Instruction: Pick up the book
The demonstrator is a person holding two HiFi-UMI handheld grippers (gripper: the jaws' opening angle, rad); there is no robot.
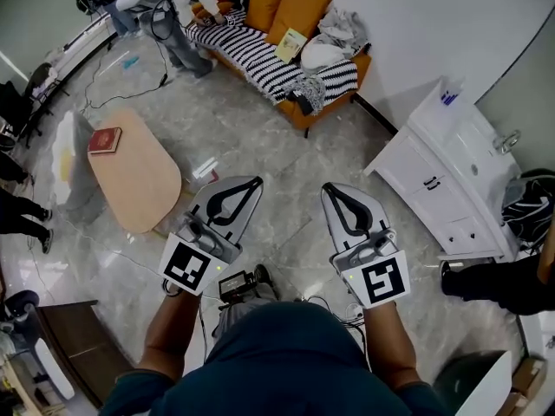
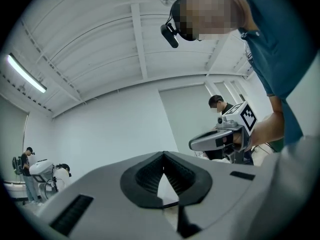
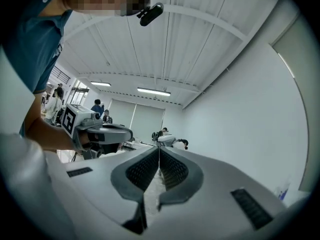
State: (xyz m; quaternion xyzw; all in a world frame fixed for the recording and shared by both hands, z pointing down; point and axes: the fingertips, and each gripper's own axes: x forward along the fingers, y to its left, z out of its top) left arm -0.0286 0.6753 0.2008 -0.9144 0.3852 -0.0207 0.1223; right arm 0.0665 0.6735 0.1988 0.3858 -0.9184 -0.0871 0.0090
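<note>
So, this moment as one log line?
left gripper shut, empty | right gripper shut, empty | red book on table, untouched

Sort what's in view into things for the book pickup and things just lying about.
For the job: red book on the low table; left tool and right tool, both shut, empty.
Lying about: sofa, orange cushions, yellow book on it (could be the target instead), white cabinet.

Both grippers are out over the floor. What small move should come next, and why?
Probably turn left and carry the left gripper toward the low table. The red book lies on its far end, well away from it and from the right gripper. Both are shut, with nothing between their fingers.
</note>
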